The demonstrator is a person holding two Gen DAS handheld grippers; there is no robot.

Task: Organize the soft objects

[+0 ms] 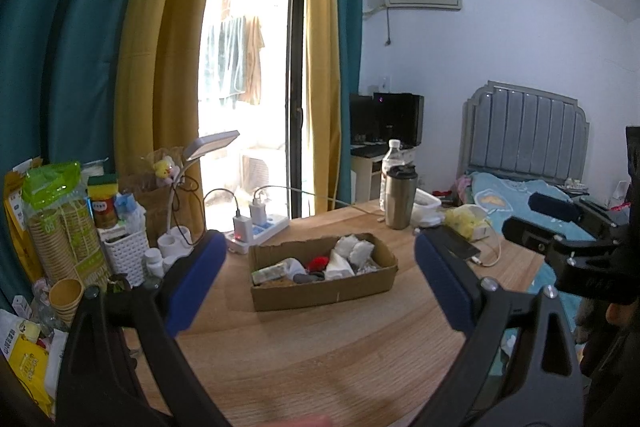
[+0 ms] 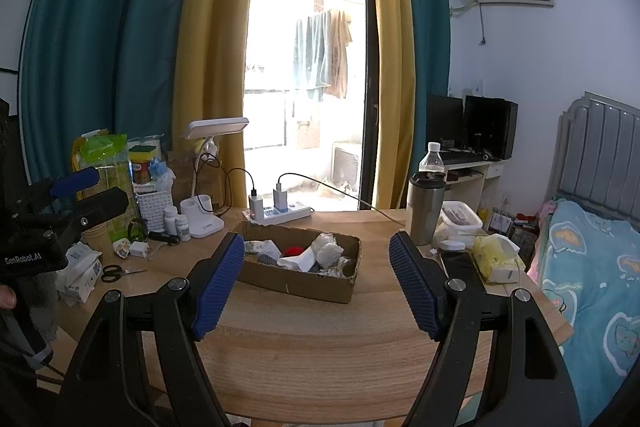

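A shallow cardboard box (image 1: 320, 293) (image 2: 296, 281) sits mid-table and holds several soft things: white crumpled pieces (image 1: 354, 251) (image 2: 328, 249), a red fuzzy ball (image 1: 319, 262) (image 2: 293, 251), a white folded piece (image 2: 300, 261) and a greenish packet (image 1: 270, 273). My left gripper (image 1: 320, 259) is open and empty, held above the table just short of the box. My right gripper (image 2: 318, 263) is open and empty, also short of the box. Each gripper shows in the other's view, the right one (image 1: 560, 223) at right and the left one (image 2: 84, 193) at left.
A steel tumbler (image 1: 400, 197) (image 2: 425, 209), water bottle (image 2: 432, 157), yellow bag (image 2: 494, 255) and phone (image 2: 460, 263) stand right of the box. A power strip (image 2: 280, 213), lamp (image 2: 208, 179), bottles, scissors (image 2: 116, 271) and paper cups (image 1: 64, 247) crowd the left. A bed (image 2: 592, 267) is at right.
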